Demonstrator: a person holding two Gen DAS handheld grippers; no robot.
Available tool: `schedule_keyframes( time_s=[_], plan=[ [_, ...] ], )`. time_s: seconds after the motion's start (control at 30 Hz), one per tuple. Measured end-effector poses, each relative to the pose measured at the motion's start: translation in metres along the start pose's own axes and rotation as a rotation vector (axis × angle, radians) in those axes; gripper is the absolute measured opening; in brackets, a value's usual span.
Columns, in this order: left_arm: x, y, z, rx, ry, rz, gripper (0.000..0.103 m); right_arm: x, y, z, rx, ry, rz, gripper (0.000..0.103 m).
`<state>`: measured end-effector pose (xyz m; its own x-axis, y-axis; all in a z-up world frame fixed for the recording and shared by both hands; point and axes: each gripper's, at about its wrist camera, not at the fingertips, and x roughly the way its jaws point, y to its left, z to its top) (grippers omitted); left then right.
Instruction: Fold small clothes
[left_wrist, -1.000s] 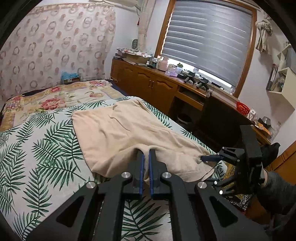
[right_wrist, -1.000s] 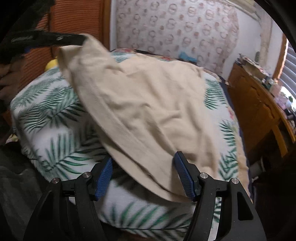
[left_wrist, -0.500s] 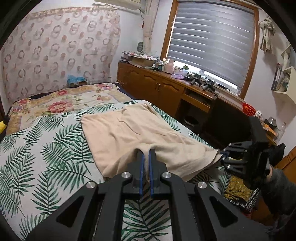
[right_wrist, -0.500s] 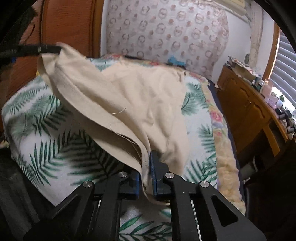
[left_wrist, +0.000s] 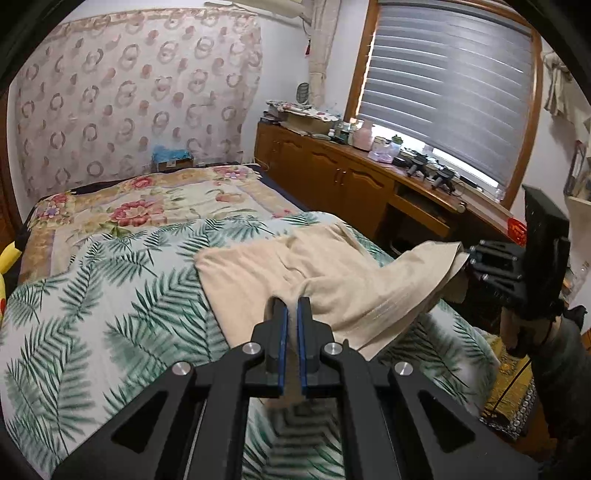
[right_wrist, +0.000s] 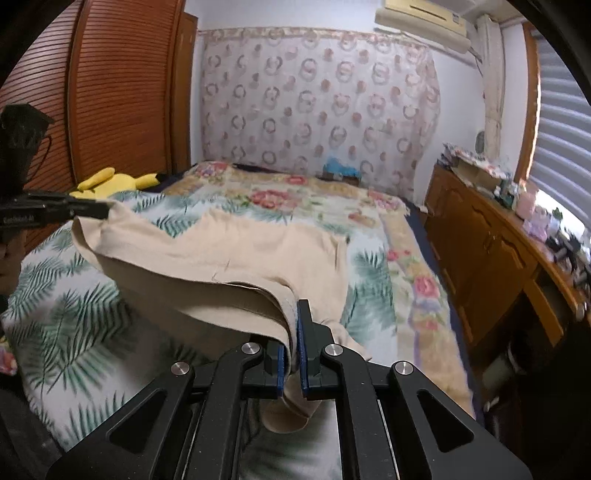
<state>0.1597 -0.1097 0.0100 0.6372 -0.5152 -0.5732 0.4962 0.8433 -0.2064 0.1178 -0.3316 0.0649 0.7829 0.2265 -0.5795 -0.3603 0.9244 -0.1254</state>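
Left gripper (left_wrist: 291, 314) and right gripper (right_wrist: 291, 325) both clamped tight on beige cloth (left_wrist: 332, 280) — near edge lifted off bed (left_wrist: 110, 295), far end toward 12 o'clock.

Beige garment (left_wrist: 332, 280): soft matt woven cloth. Tongs (left_wrist: 291, 325): matt black plastic, blue pads, shiny metal screws. Bed cover (left_wrist: 92, 314): printed matt cloth. Cabinet (left_wrist: 332, 181): glossy varnished wood.

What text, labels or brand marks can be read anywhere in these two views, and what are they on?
Pale lettering on the side of the left gripper, seen in the right wrist view: too blurred to read.
Papers and packages on the wooden sideboard: any print is too small to read.
Nothing legible on the beige garment.
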Motion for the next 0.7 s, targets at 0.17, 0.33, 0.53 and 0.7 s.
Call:
schedule_keyframes(
  time_s=[0.17,0.33,0.53,0.7],
  plan=[
    [0.025,0.03,0.023,-0.03,0.009,0.023,0.002,0.036,-0.013,0.031,-0.022,-0.024,0.013,0.003],
    [0.056,0.054,0.043,-0.041,0.035,0.053,0.002,0.08,-0.024,0.056,-0.053,-0.015,0.03,0.003],
    [0.09,0.072,0.046,-0.058,0.078,0.063,0.002,0.132,-0.037,0.055,-0.052,0.058,0.048,0.003],
    [0.111,0.081,0.04,-0.081,0.125,0.064,0.003,0.157,-0.045,0.042,-0.016,0.121,0.063,0.003]
  ],
)
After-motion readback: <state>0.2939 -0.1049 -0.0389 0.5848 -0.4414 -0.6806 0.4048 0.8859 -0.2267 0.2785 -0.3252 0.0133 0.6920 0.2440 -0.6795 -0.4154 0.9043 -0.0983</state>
